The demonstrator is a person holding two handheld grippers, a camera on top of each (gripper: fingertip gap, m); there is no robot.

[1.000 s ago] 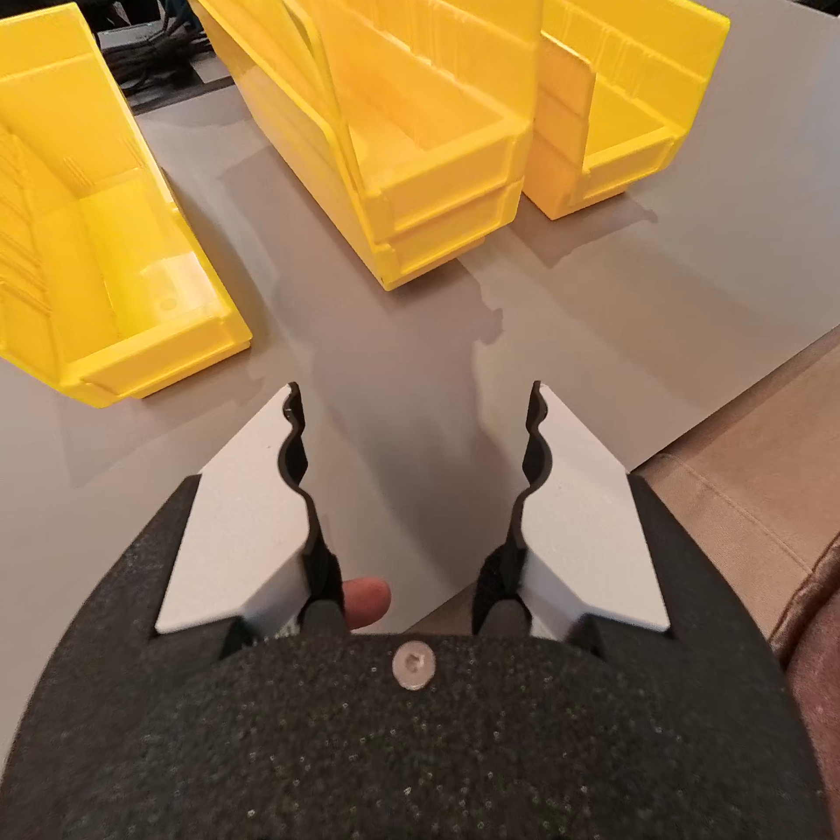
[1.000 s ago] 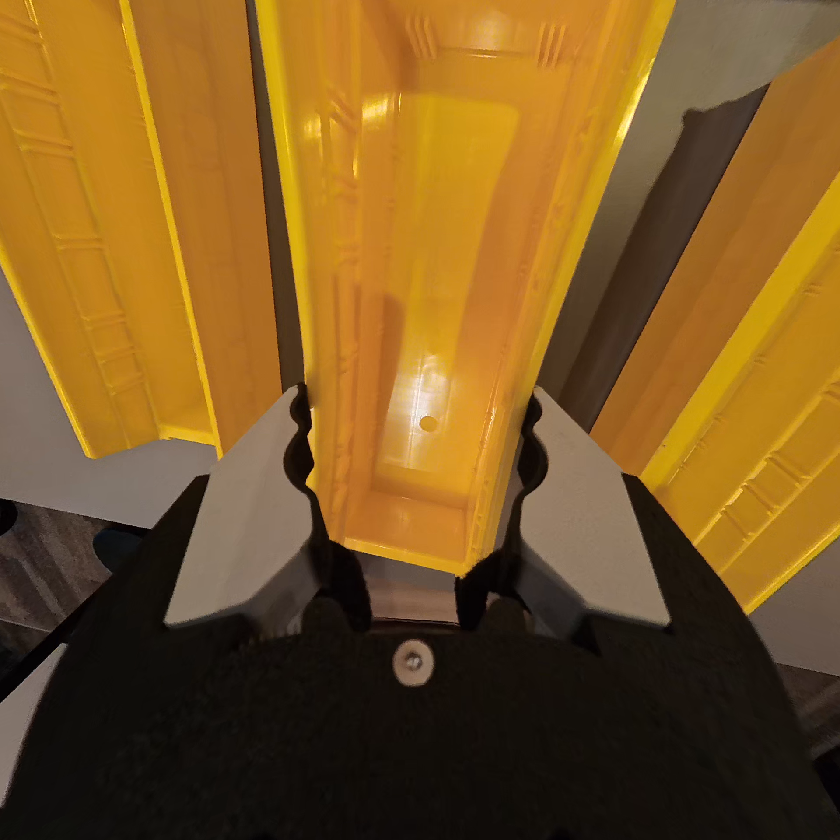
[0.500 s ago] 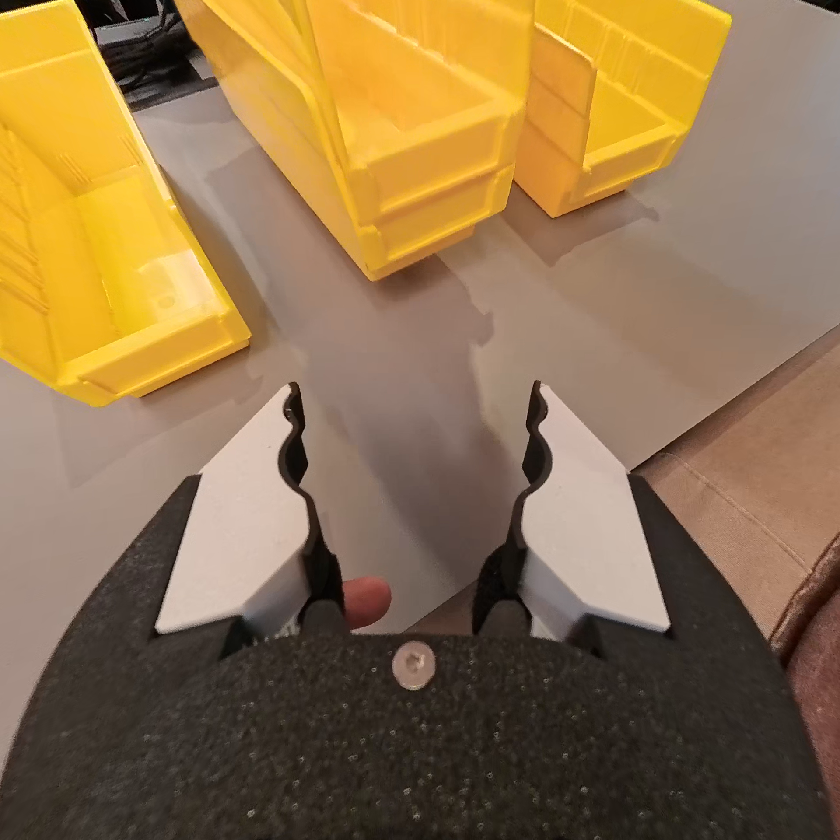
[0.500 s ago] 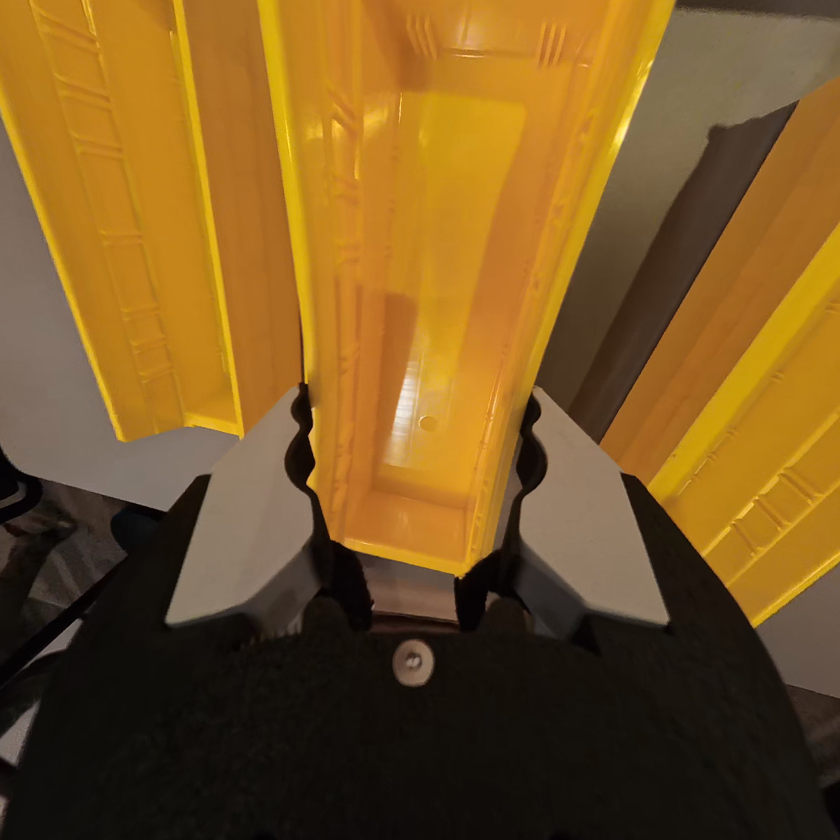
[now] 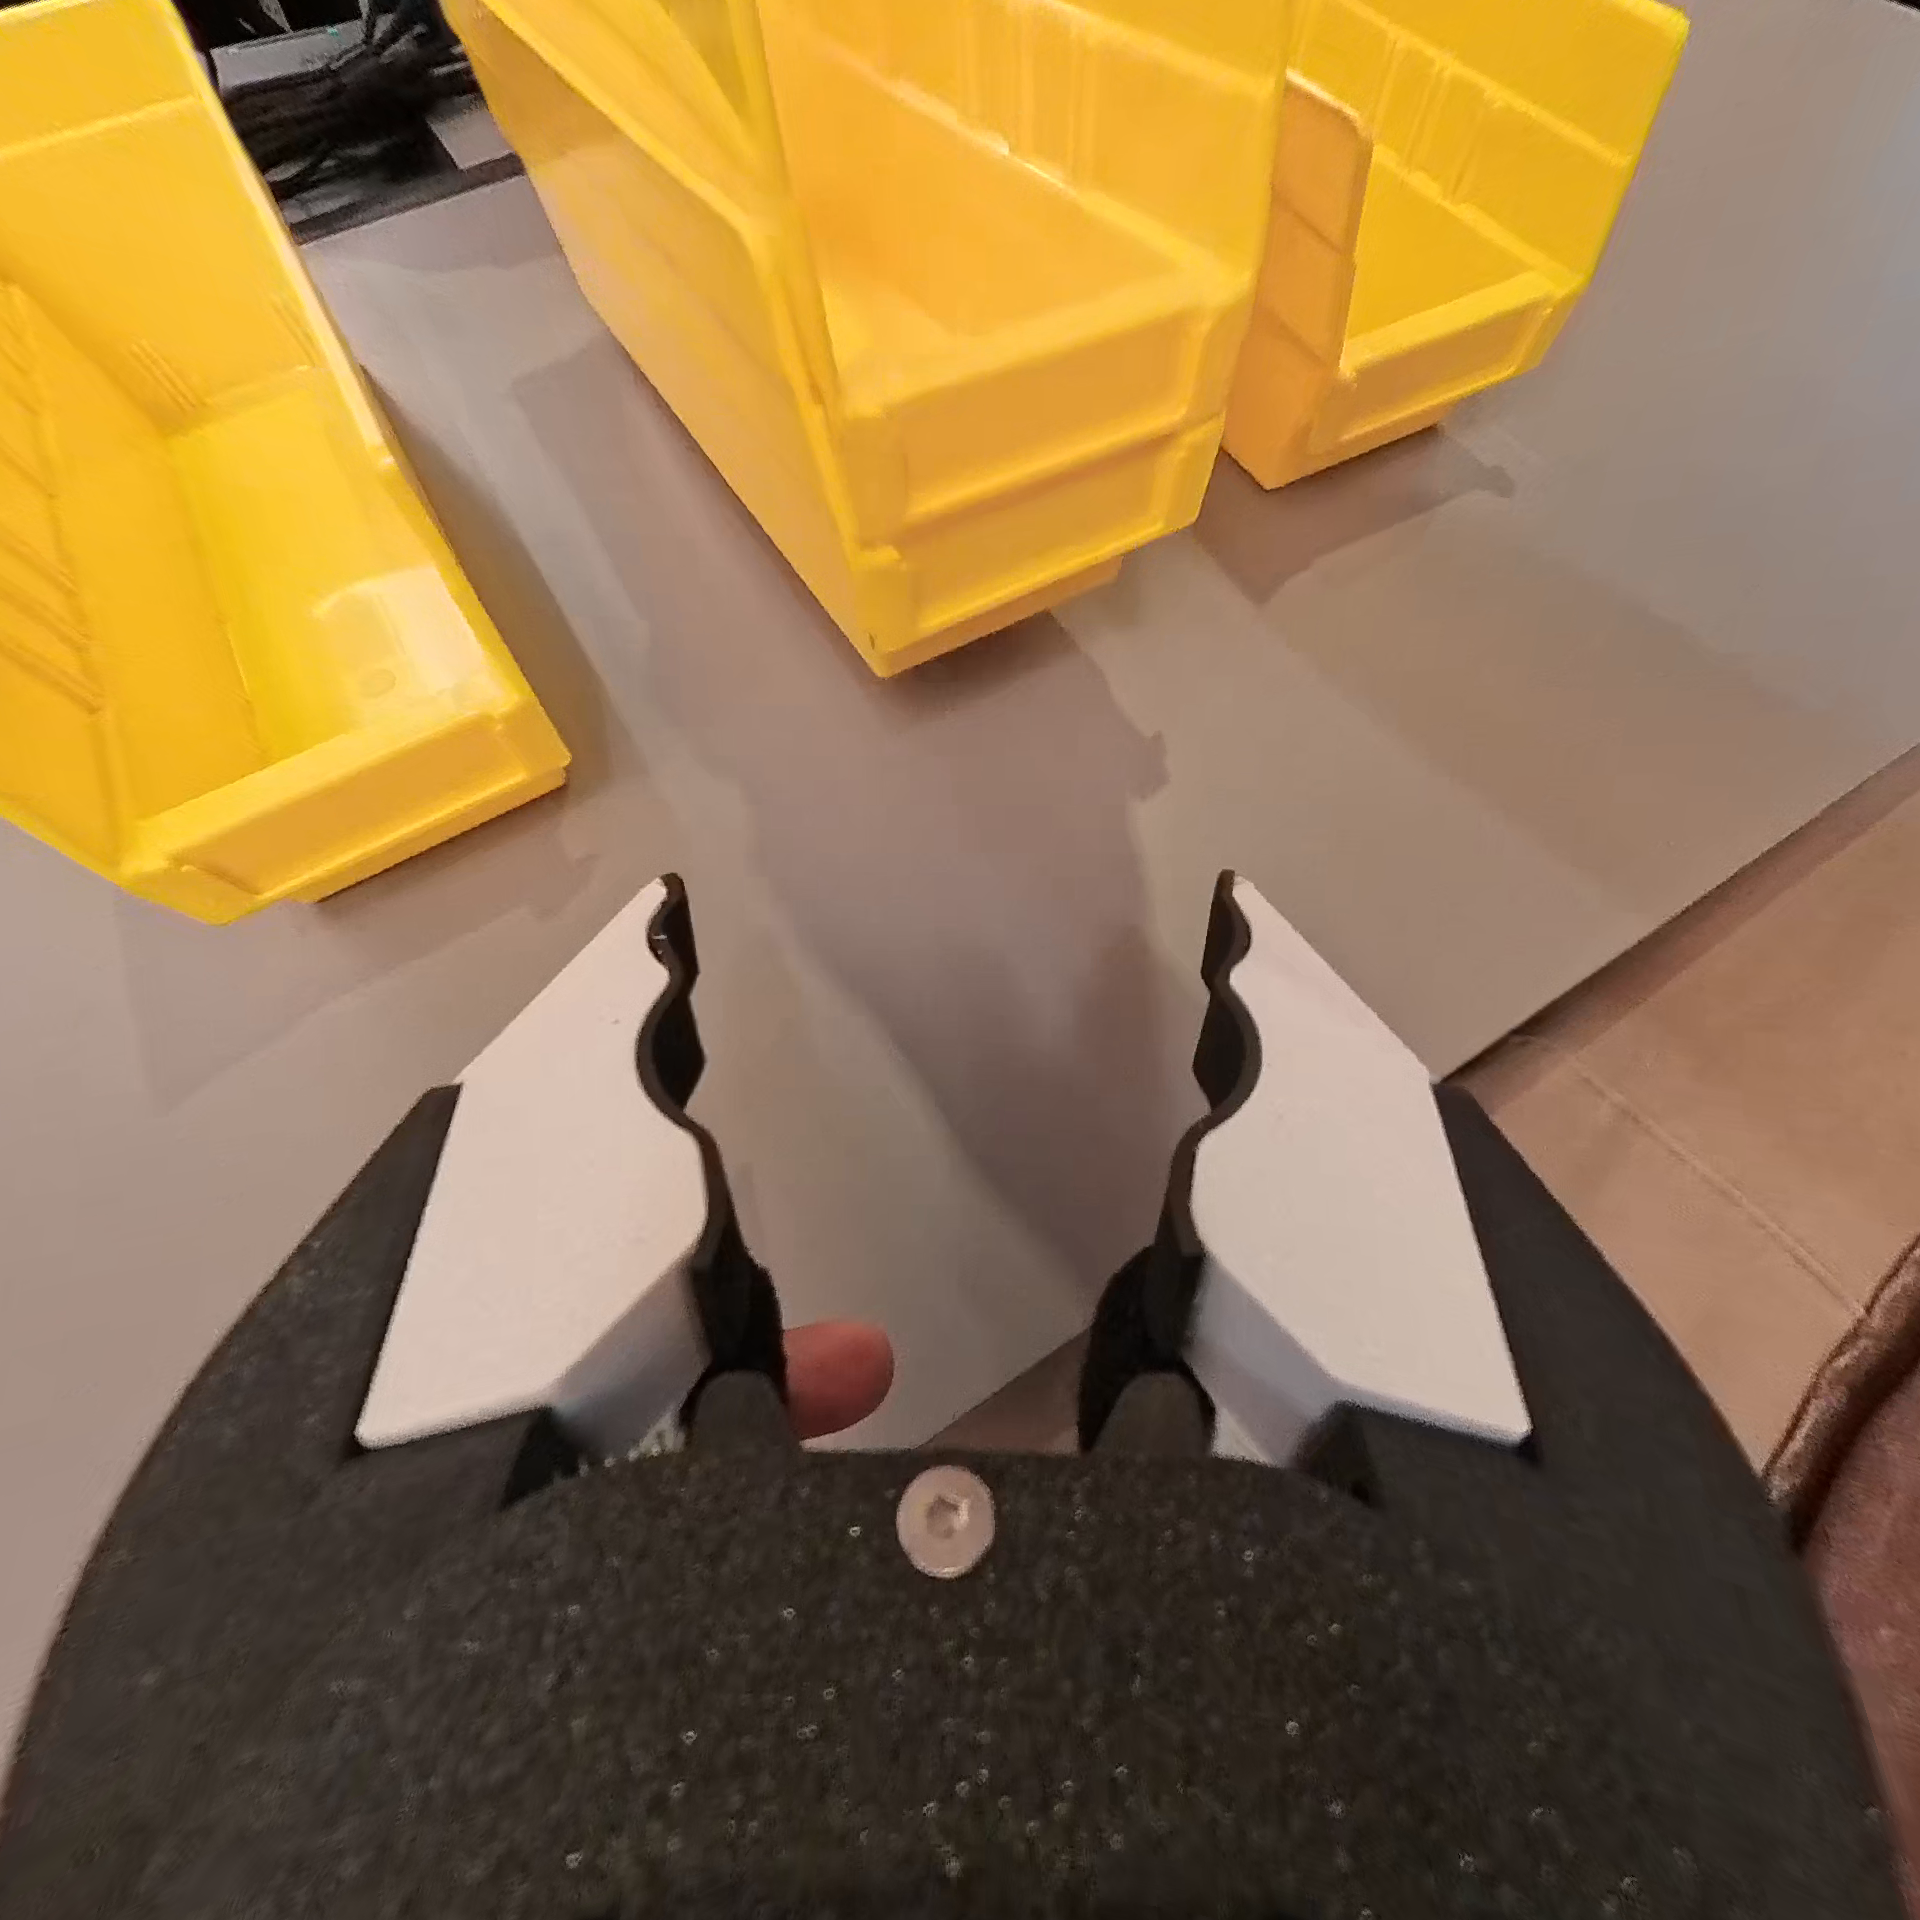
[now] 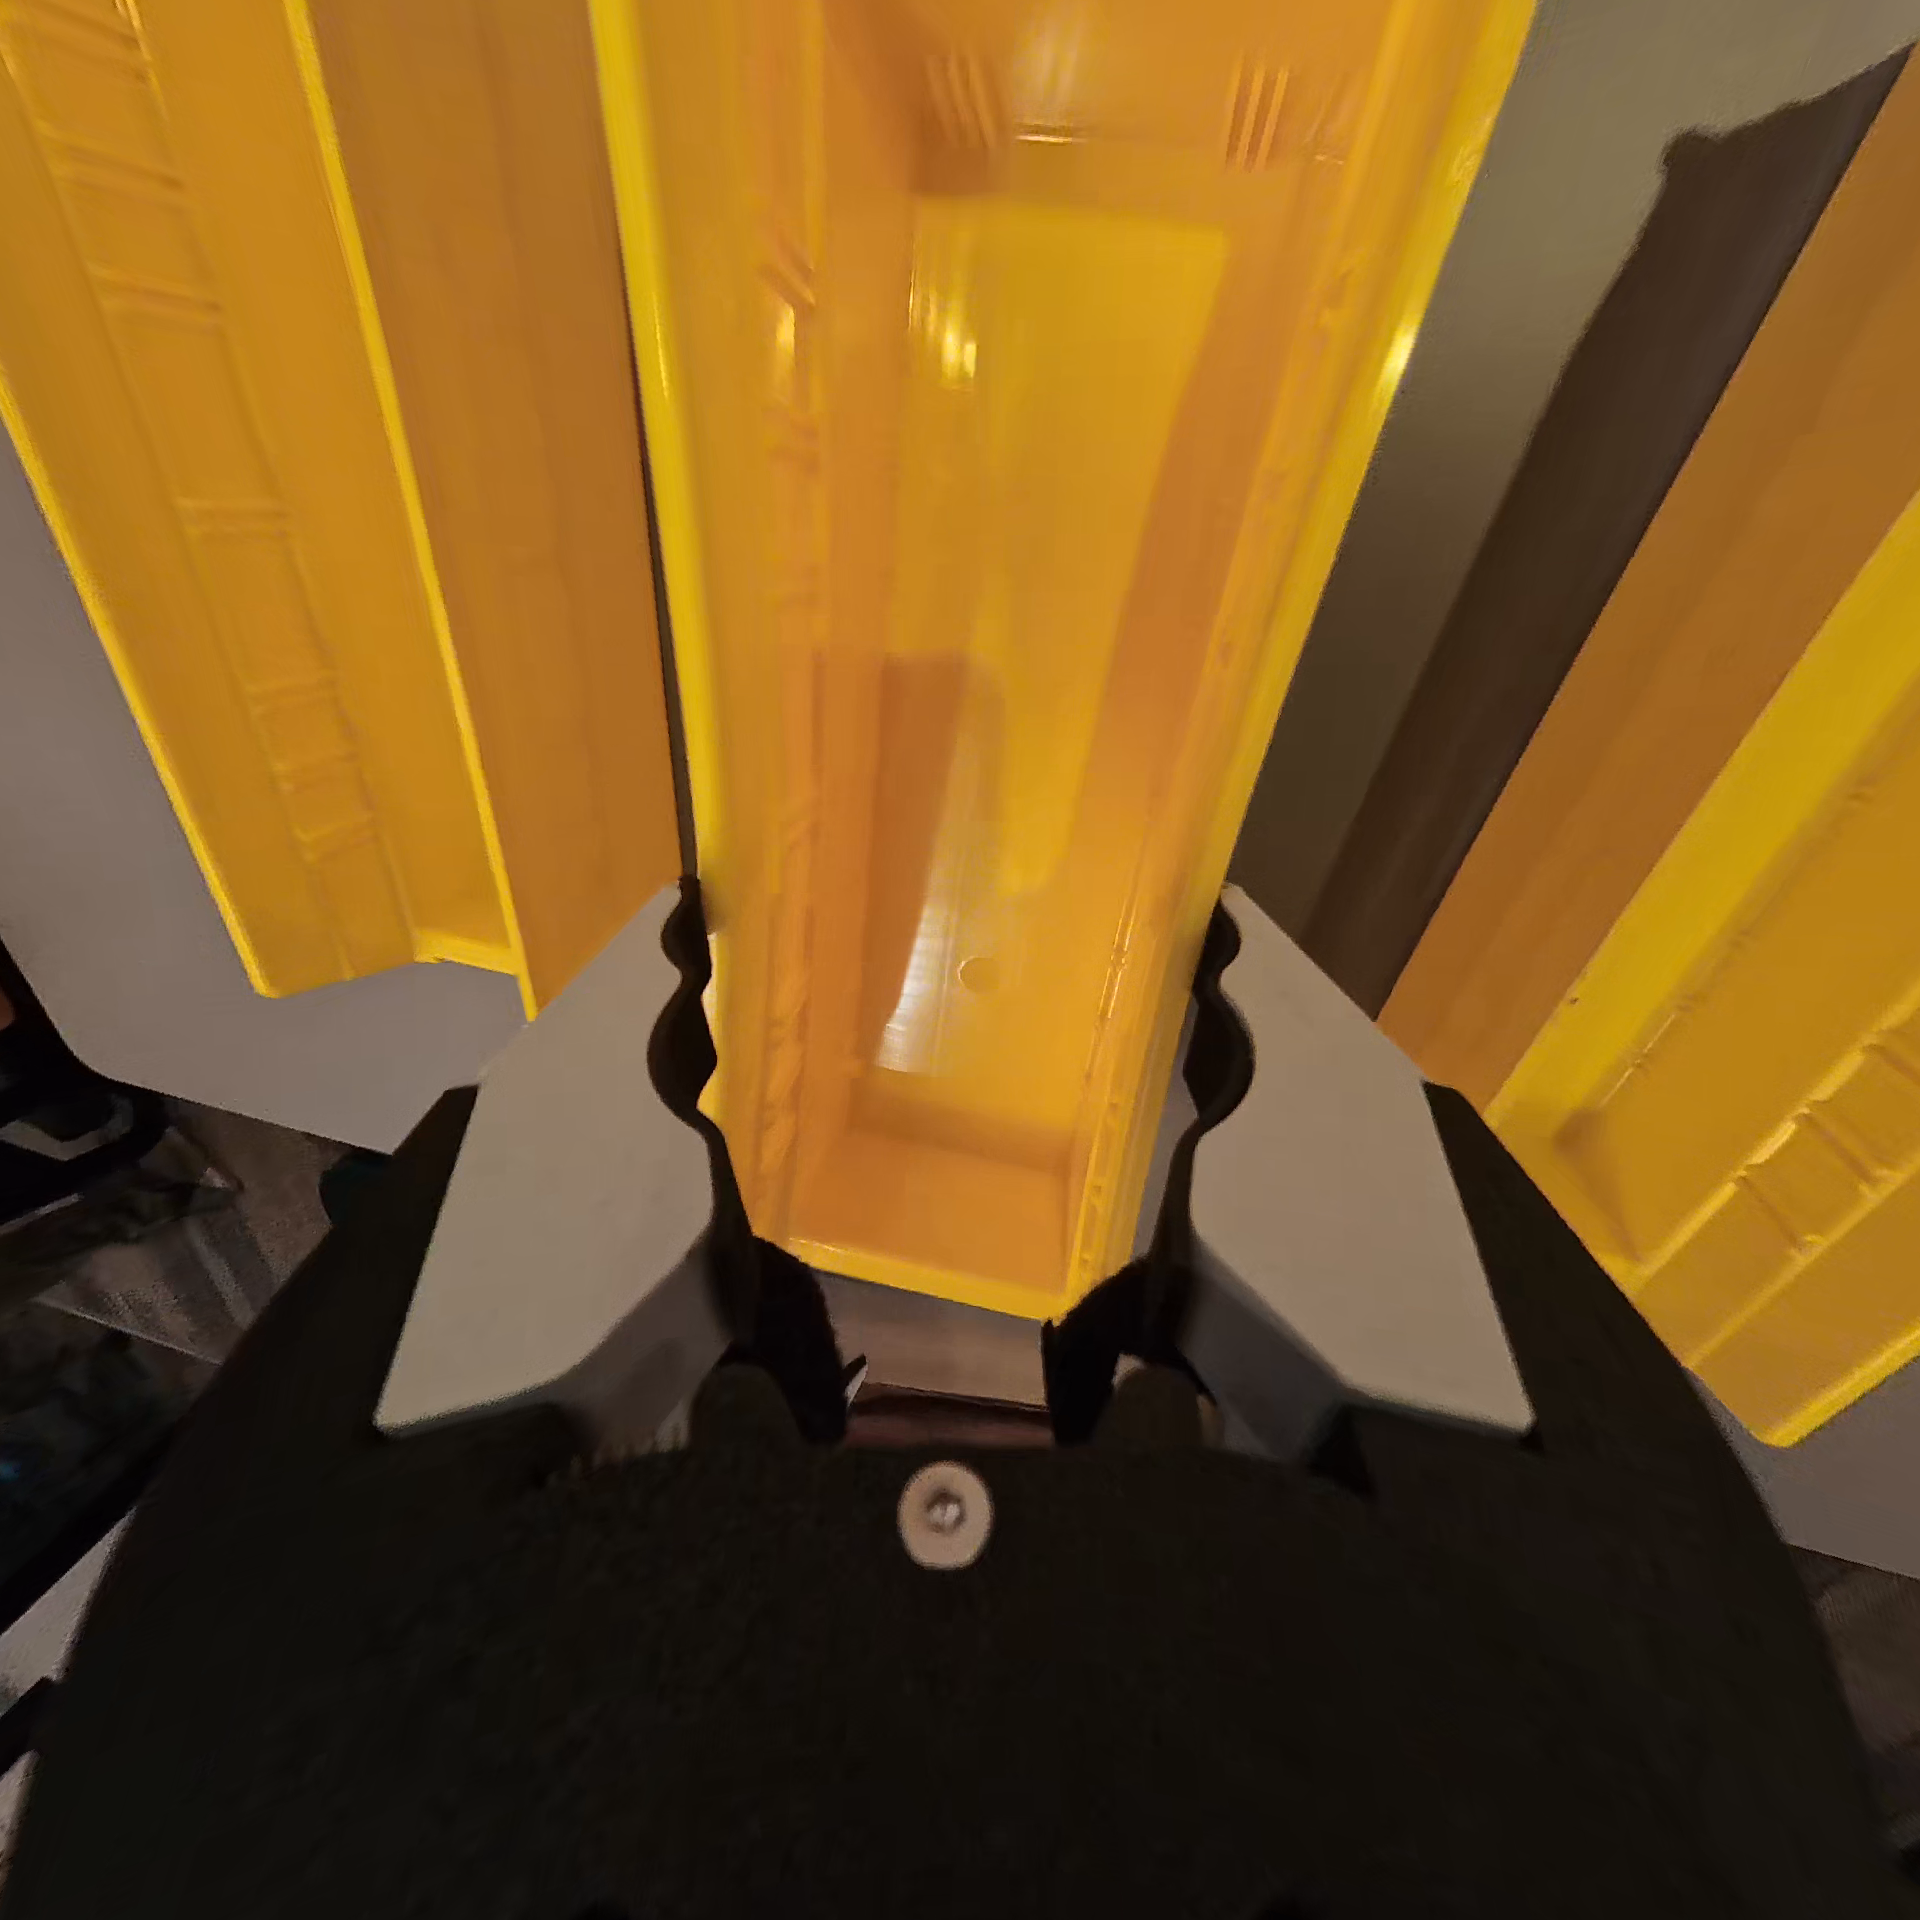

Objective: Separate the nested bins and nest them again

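Several long yellow bins stand on a grey table (image 5: pixel 1351 779). In the middle, an upper bin (image 5: pixel 1039 343) sits inside a lower bin (image 5: pixel 1039 551), its rim tilted up from it. My left gripper (image 5: pixel 951 894) is open and empty, above bare table short of that pair. My right gripper (image 6: pixel 951 904) is at the far end of the same pair, with a finger on each side wall of the upper bin (image 6: pixel 1039 520), shut on it. The lower bin is hidden in the right wrist view.
A single bin (image 5: pixel 208 623) lies at the left and another (image 5: pixel 1455 312) at the right of the pair; both also flank the held bin in the right wrist view, one (image 6: pixel 312 520) on the left, one (image 6: pixel 1662 935) on the right. The table edge and beige cloth (image 5: pixel 1714 1143) are at the near right.
My right gripper has drawn back a little with the upper bin, so the side bins' ends show more. The middle pair shifts slightly in the left wrist view. My left gripper stays open.
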